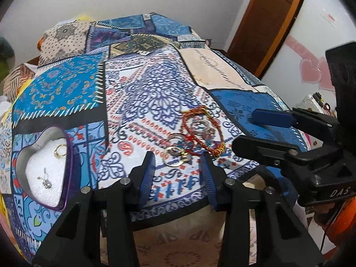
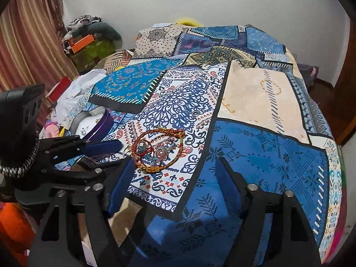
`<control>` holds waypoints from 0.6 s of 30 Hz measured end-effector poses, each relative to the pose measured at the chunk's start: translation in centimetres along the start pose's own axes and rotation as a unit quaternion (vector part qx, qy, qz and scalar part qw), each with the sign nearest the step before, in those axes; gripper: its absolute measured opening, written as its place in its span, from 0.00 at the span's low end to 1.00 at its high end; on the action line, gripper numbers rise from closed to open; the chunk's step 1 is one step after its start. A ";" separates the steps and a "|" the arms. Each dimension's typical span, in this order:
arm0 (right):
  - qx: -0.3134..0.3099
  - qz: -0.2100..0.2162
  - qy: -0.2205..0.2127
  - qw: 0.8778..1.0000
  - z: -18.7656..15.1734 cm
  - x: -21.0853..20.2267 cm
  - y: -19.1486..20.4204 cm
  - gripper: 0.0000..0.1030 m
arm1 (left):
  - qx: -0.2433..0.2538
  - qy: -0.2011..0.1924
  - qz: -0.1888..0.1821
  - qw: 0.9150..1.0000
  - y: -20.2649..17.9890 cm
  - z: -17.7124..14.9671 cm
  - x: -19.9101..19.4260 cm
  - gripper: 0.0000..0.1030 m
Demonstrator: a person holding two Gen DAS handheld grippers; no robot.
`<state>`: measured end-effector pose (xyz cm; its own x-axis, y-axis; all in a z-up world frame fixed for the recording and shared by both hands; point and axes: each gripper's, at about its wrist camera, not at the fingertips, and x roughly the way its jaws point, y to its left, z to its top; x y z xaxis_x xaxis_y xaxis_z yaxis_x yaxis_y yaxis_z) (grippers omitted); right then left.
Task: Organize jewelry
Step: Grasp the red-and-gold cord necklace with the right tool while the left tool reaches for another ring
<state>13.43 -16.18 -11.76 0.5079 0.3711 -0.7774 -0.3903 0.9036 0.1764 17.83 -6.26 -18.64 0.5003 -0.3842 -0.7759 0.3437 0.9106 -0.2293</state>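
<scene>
Two grippers in view, both with jaws spread and nothing between the blue pads. Left gripper (image 1: 178, 169) hovers at the near edge of the patchwork bedspread (image 1: 155, 84), its two fingers straddling the low end of the jewelry pile. Right gripper (image 2: 171, 187) sits over the blue panel of the cloth, with the pile at roughly 11 o'clock from its fingertips, apart from both pads. Jewelry pile: one red-and-gold braided cord bracelet (image 1: 204, 129), looped wide, with a tangle of metal rings (image 1: 178, 153) lying inside and just at 7 o'clock of it; I count at least five rings, the exact number unclear because they overlap. One heart-shaped box (image 1: 44, 169), purple-walled, white foam lining, lies open at 9 o'clock of the left gripper, well apart from the pile. Inside it: one gold ring (image 1: 59, 150) near the top lobe and one small silver chain piece (image 1: 45, 179) lower down; two items total. In the right wrist view the box shows only partly, behind the left gripper's finger.
</scene>
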 end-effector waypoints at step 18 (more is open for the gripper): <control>-0.025 0.024 0.028 0.999 0.2 1.7 1.9 0.54 | -0.006 -0.008 0.028 1.000 2.0 -0.7 -1.4 0.06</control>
<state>13.73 -13.79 -12.64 0.4450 0.4001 -0.8012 -0.4520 0.8727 0.1848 17.20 -3.79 -18.41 0.5314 -0.3348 -0.7781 0.3047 0.9327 -0.1932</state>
